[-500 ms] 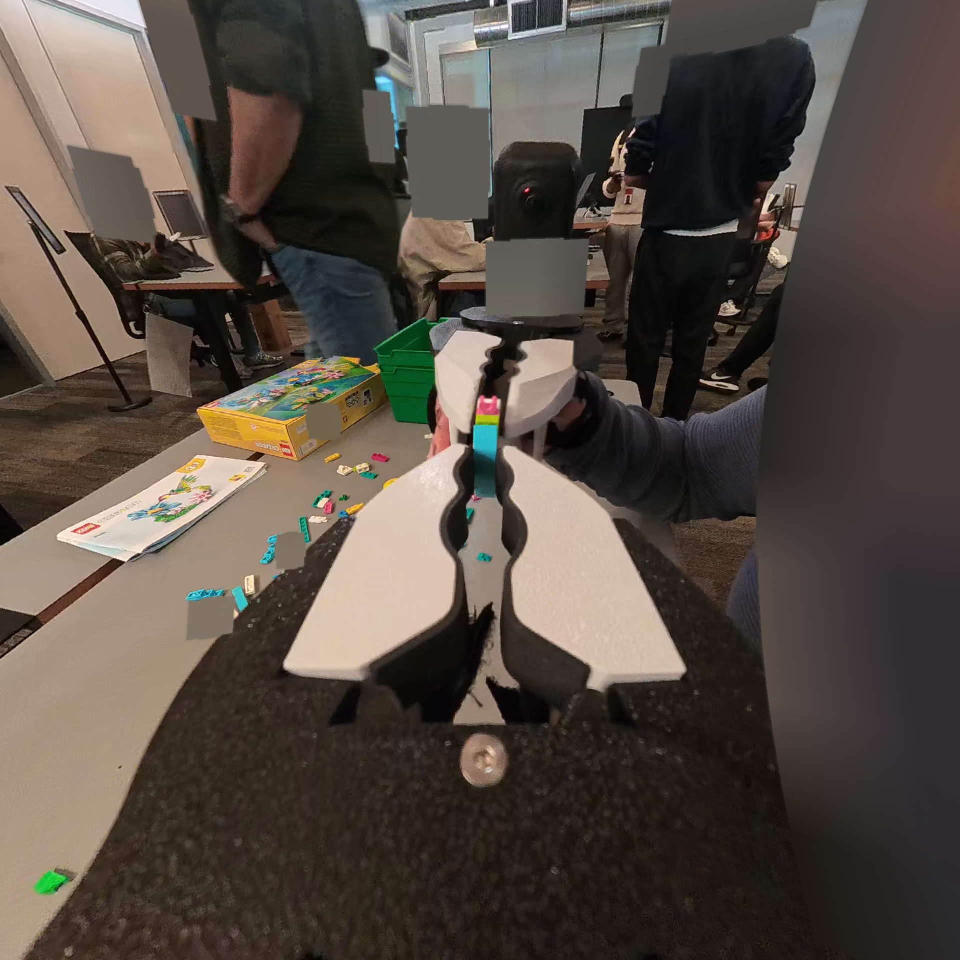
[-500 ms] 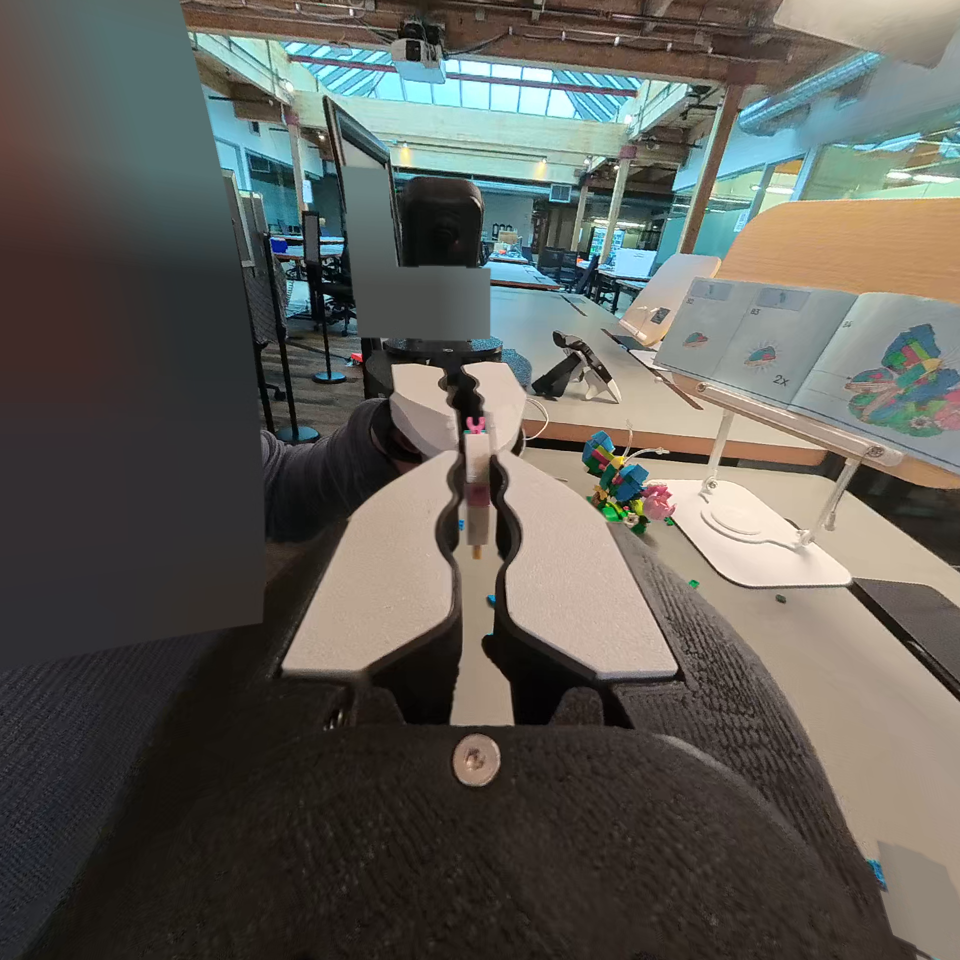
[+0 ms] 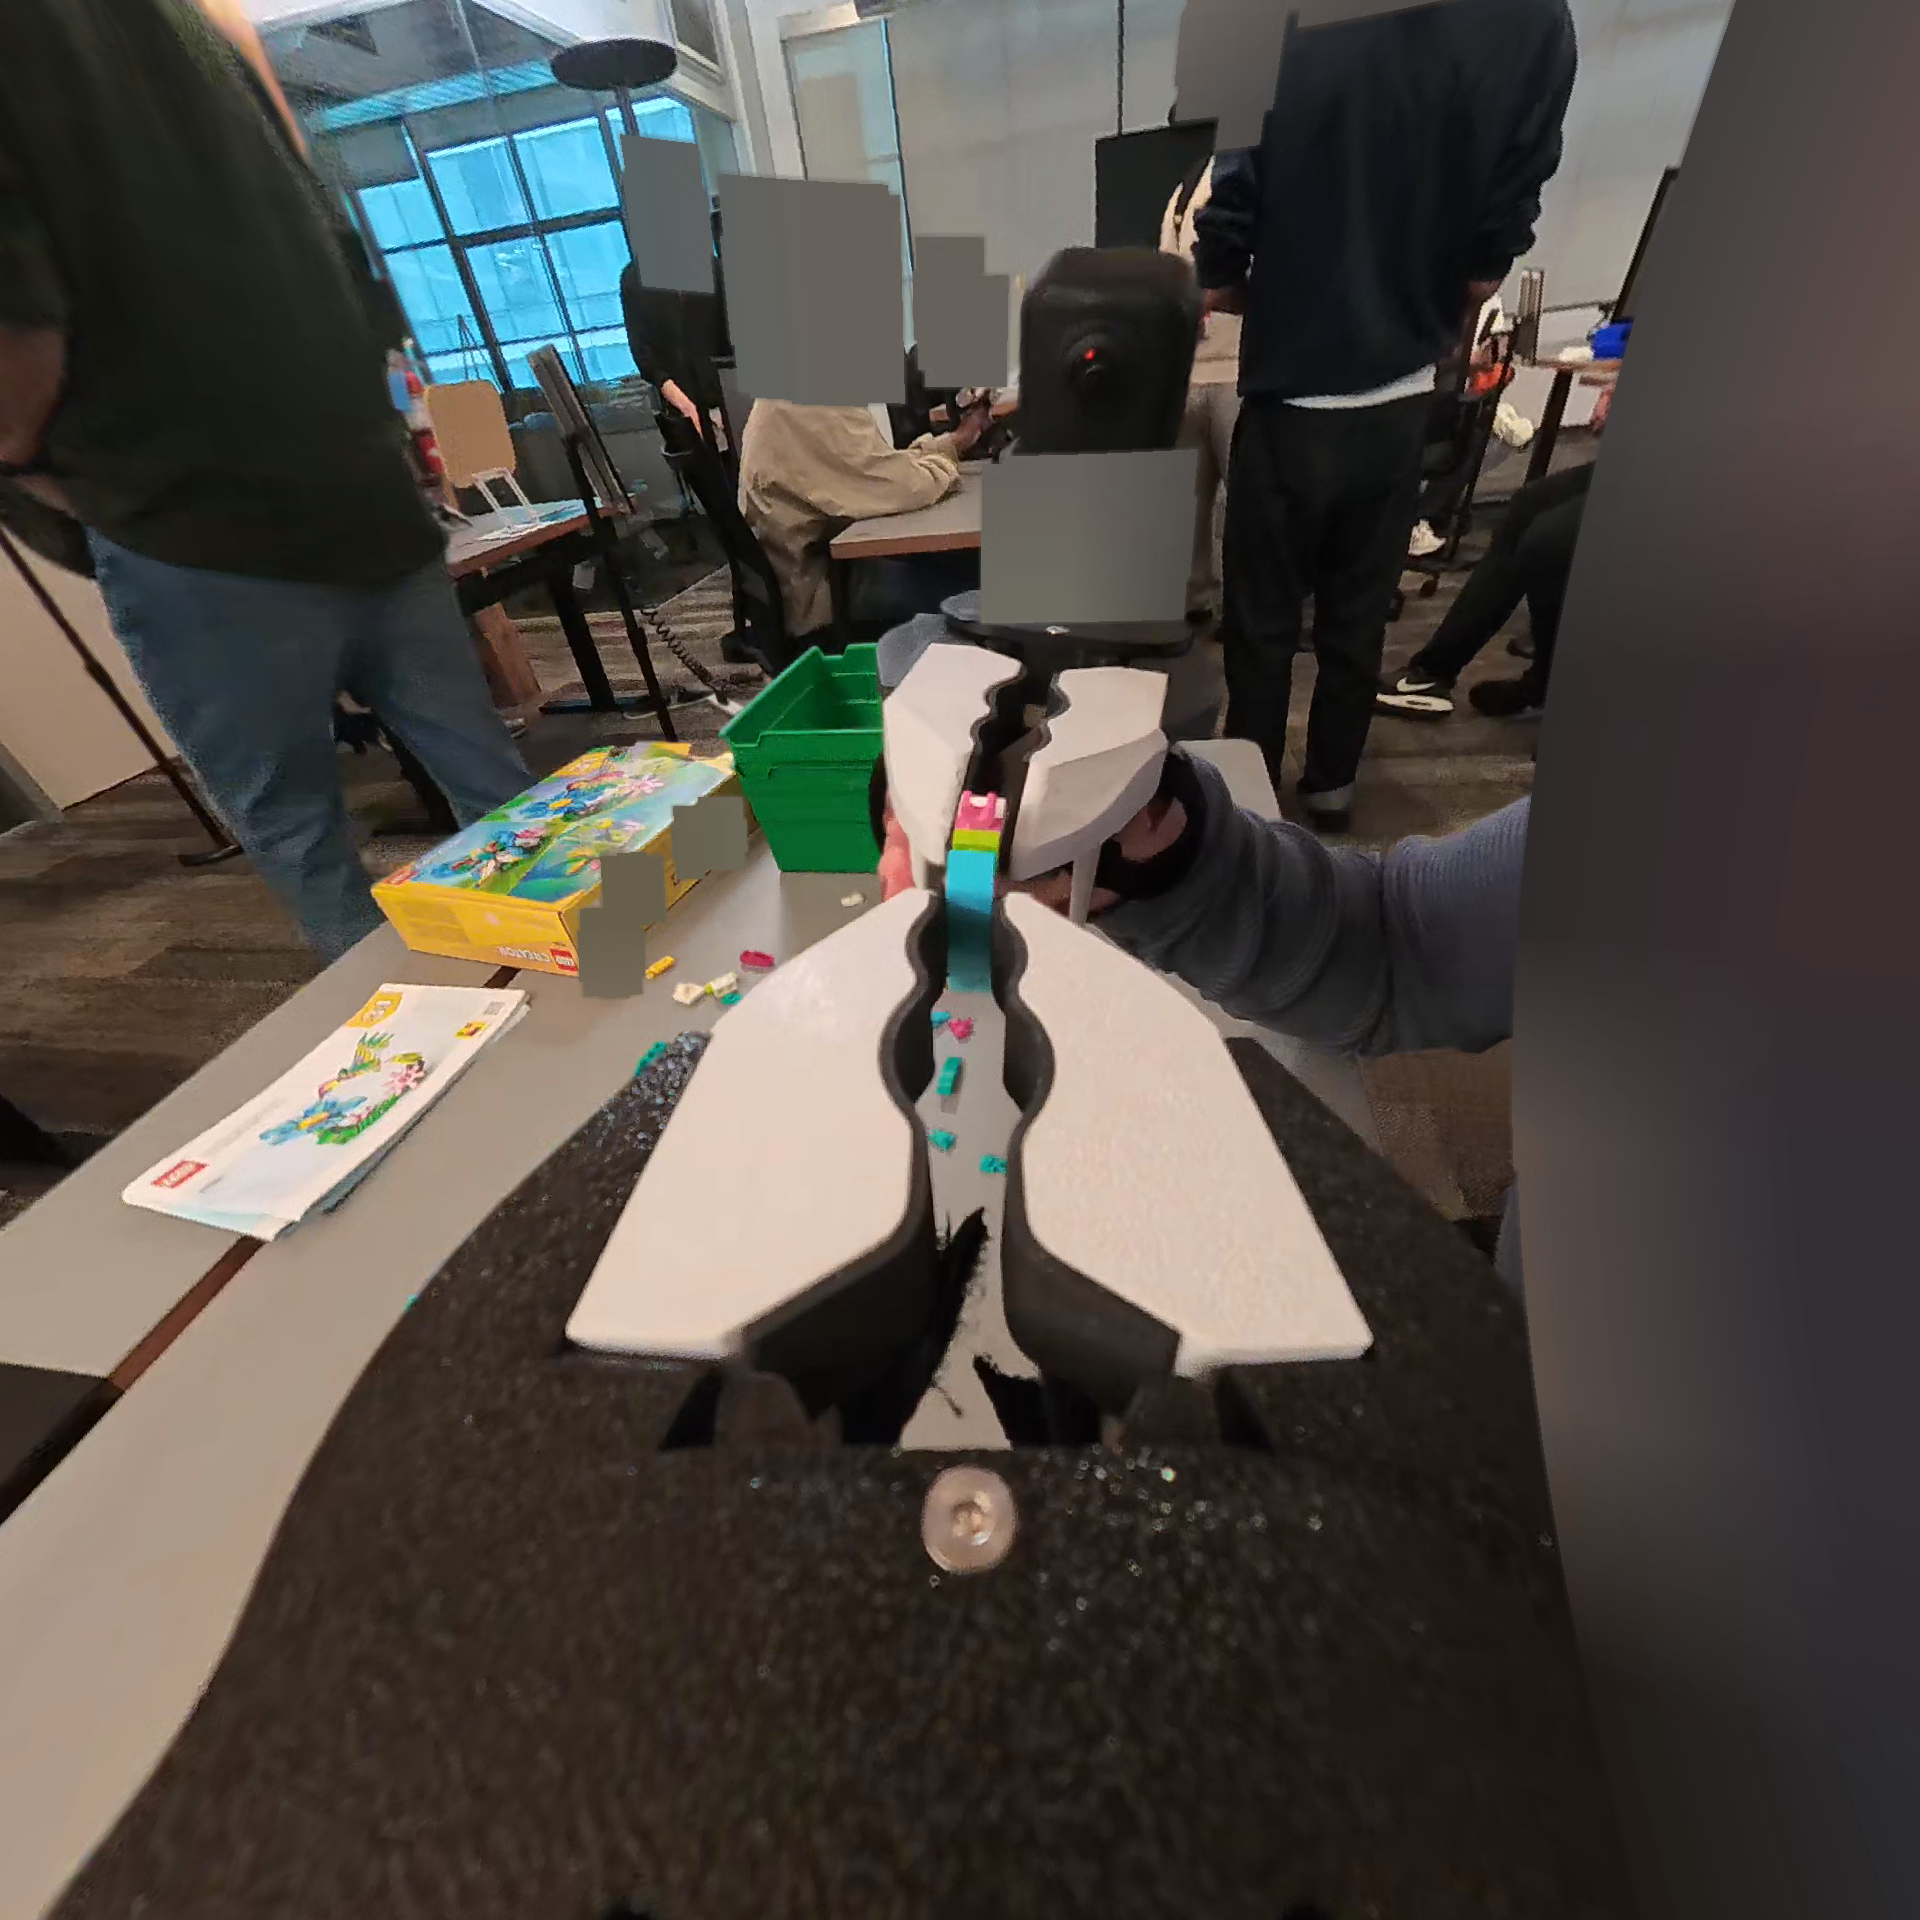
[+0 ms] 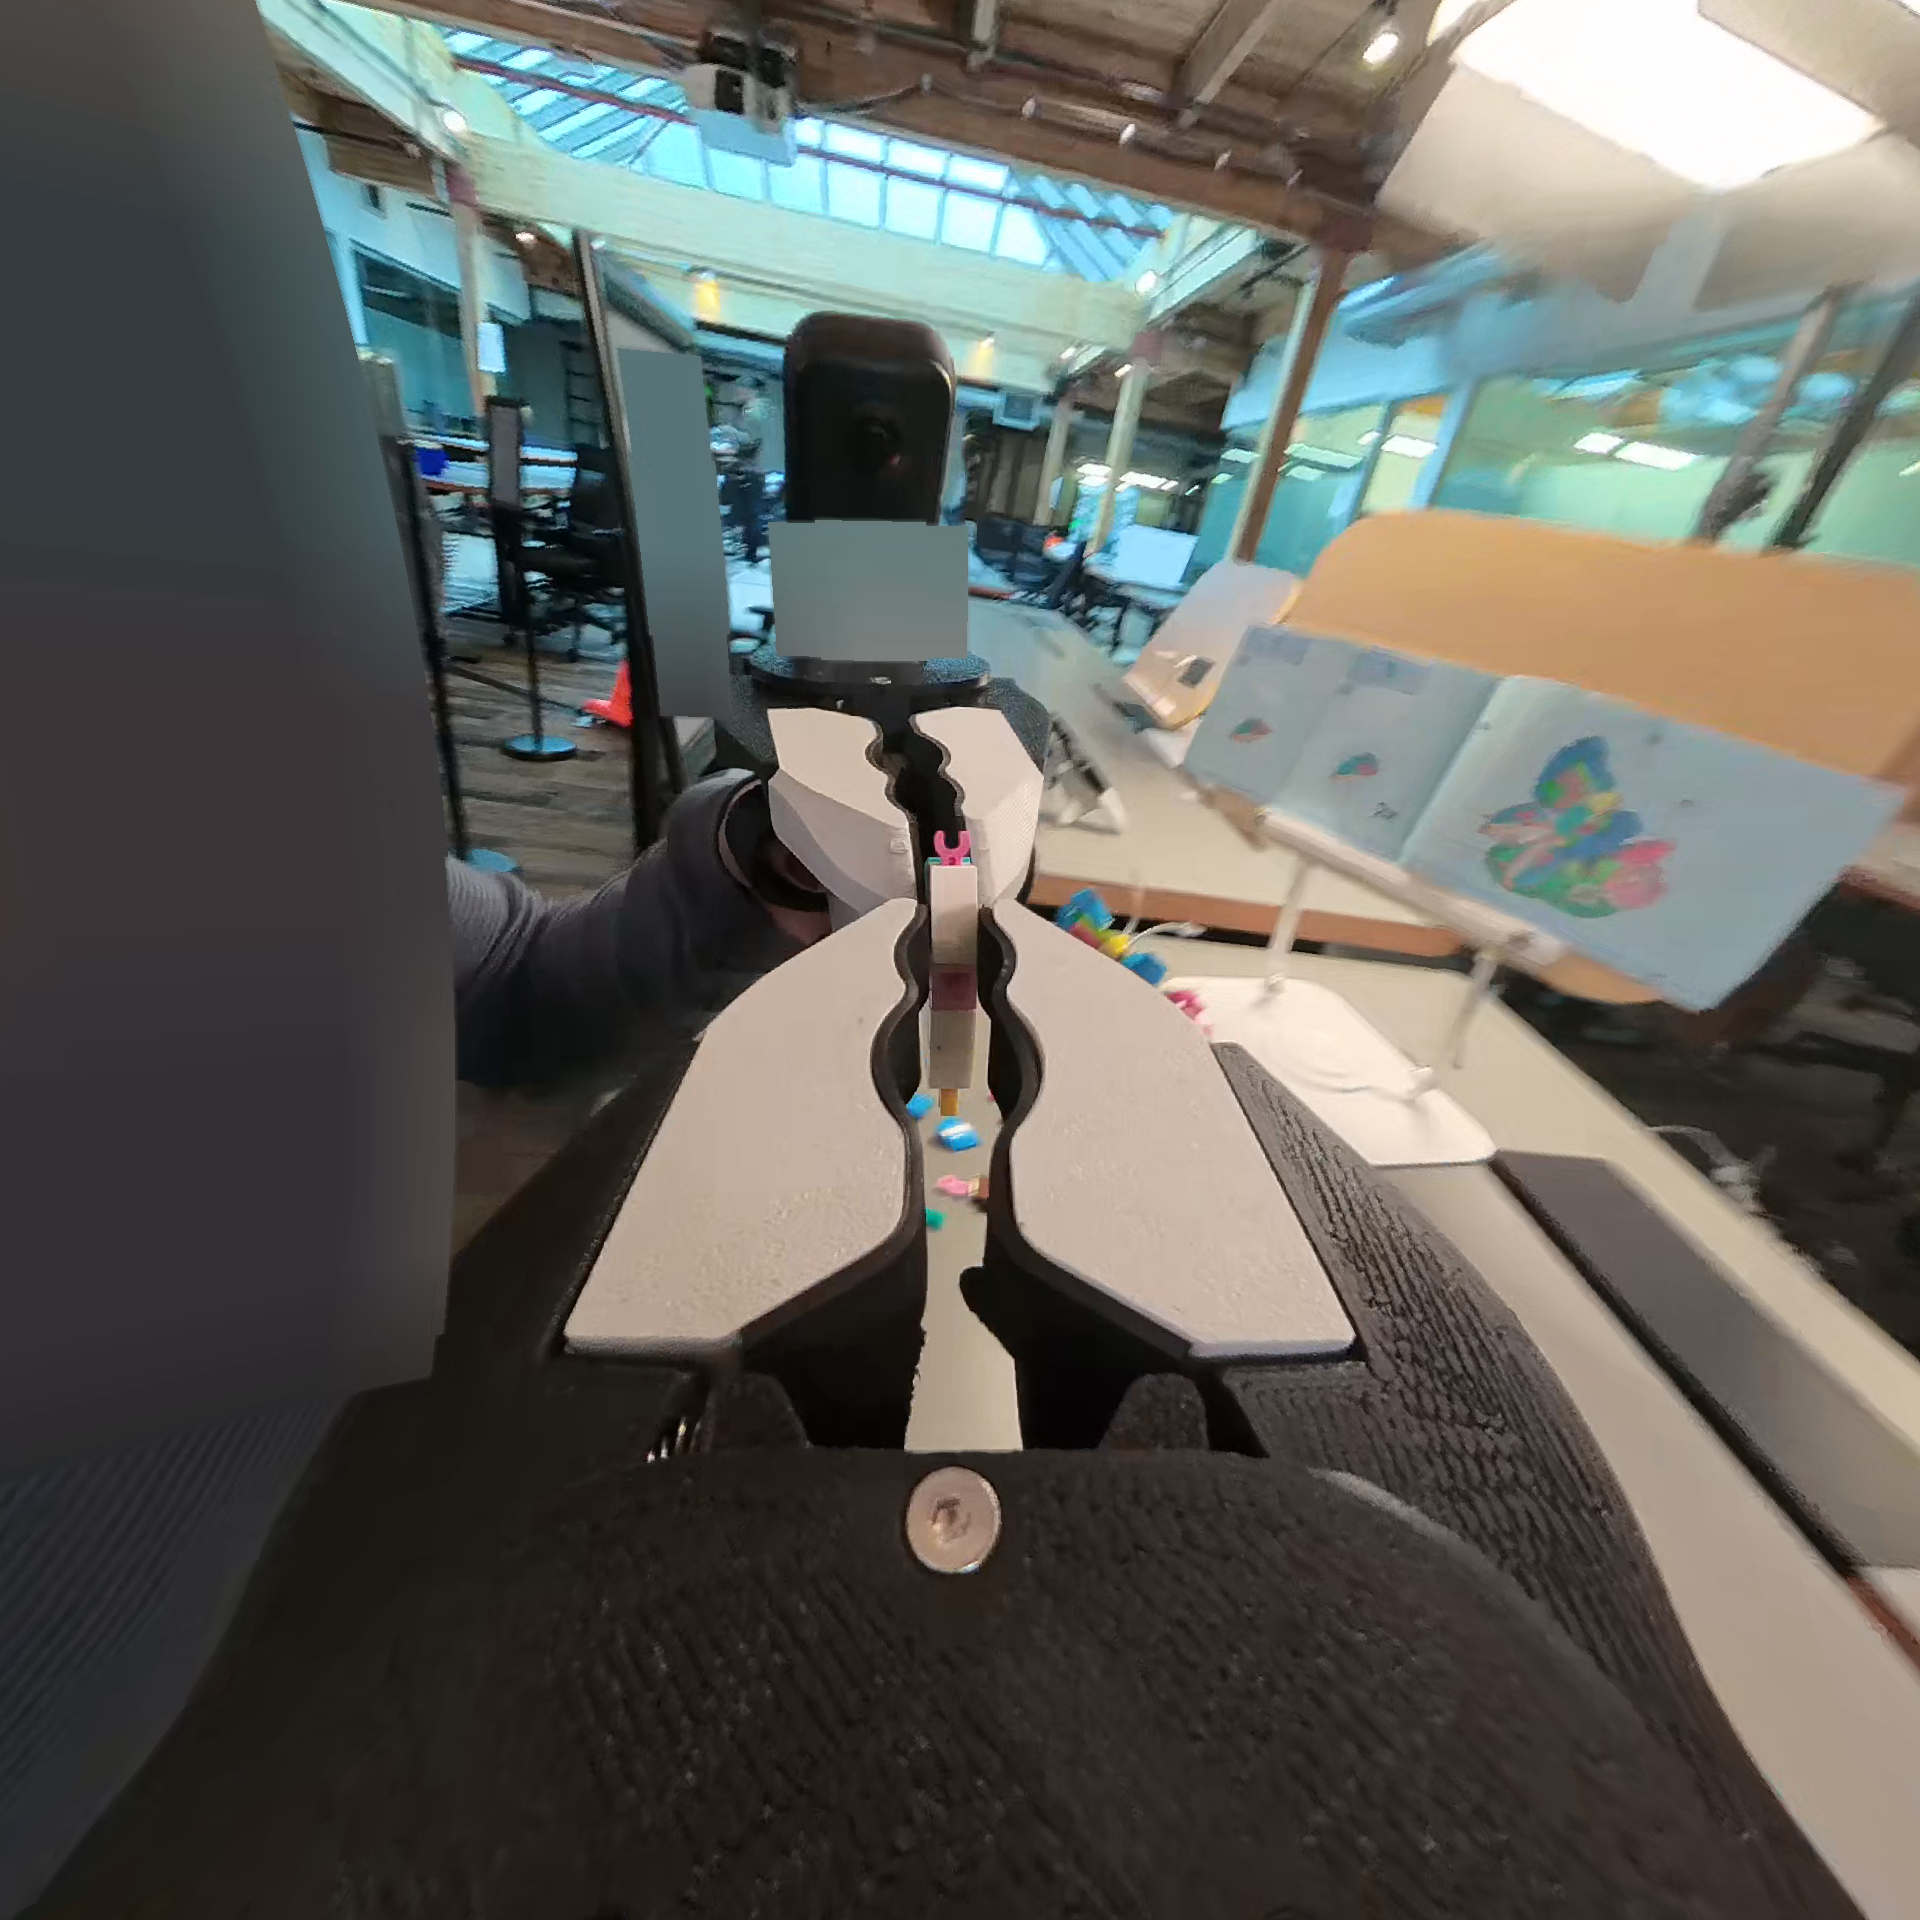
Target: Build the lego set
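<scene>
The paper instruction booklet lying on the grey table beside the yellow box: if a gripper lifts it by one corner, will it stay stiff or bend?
The instruction booklet would probably droop, since it looks thin and lies flat. Its pages, loose along the near edge, may fan open. On the smooth grey table it would likely slide if pushed.

Left gripper [image 3: 971, 940] and right gripper [image 4: 953, 935] face one another tip to tip above the table, fingers nearly closed on a narrow gap. Each is gripped from behind by a hand in a dark sleeve [image 3: 1340, 925] (hands largely hidden).
</scene>
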Demonstrator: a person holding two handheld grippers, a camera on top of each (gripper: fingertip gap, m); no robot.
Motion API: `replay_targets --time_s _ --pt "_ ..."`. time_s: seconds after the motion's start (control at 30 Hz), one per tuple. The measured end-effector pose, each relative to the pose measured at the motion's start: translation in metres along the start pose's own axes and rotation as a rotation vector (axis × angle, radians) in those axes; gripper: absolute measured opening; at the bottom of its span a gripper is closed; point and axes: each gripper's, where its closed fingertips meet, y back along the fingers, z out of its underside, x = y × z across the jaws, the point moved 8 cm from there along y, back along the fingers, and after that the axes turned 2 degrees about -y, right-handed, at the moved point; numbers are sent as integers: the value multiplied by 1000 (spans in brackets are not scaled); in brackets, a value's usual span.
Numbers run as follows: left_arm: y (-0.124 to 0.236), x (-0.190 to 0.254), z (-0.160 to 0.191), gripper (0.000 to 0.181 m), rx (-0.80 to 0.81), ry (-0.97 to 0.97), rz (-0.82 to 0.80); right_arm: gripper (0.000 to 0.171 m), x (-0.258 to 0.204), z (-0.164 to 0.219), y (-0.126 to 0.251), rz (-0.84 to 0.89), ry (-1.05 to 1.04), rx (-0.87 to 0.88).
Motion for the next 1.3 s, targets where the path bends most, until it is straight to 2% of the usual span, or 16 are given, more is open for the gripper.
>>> replay_targets --time_s 0.13,0.27,0.33,0.4,0.63,0.7,0.77,1.03,1.3 --pt "-14 -6 -22 9 -4 -47 -11 7 2 -16 12 93 77 49" --pt "-25 -9 -32 18 111 -92 -73 6 10 -27 25 165 56 84" --pt "-28 -11 -34 14 147 -85 -47 6 14 -29 31 164 11 105" --pt "-28 -13 -34 0 173 -71 -20 7 17 -30 35 165 -17 121" --pt "-20 -17 -37 0 319 -76 -18 7 22 -31 41 145 -67 153" --pt "-25 -17 -34 22 287 -61 -17 7 21 -31 40 136 -70 151" --pt "-31 -18 -30 21 233 -56 -19 7 19 -31 39 124 -76 143" --pt "-37 -21 -25 7 225 -24 39 6 19 -26 36 97 -98 96" --pt "-35 -19 -24 7 143 -40 47 6 17 -25 35 80 -94 68"
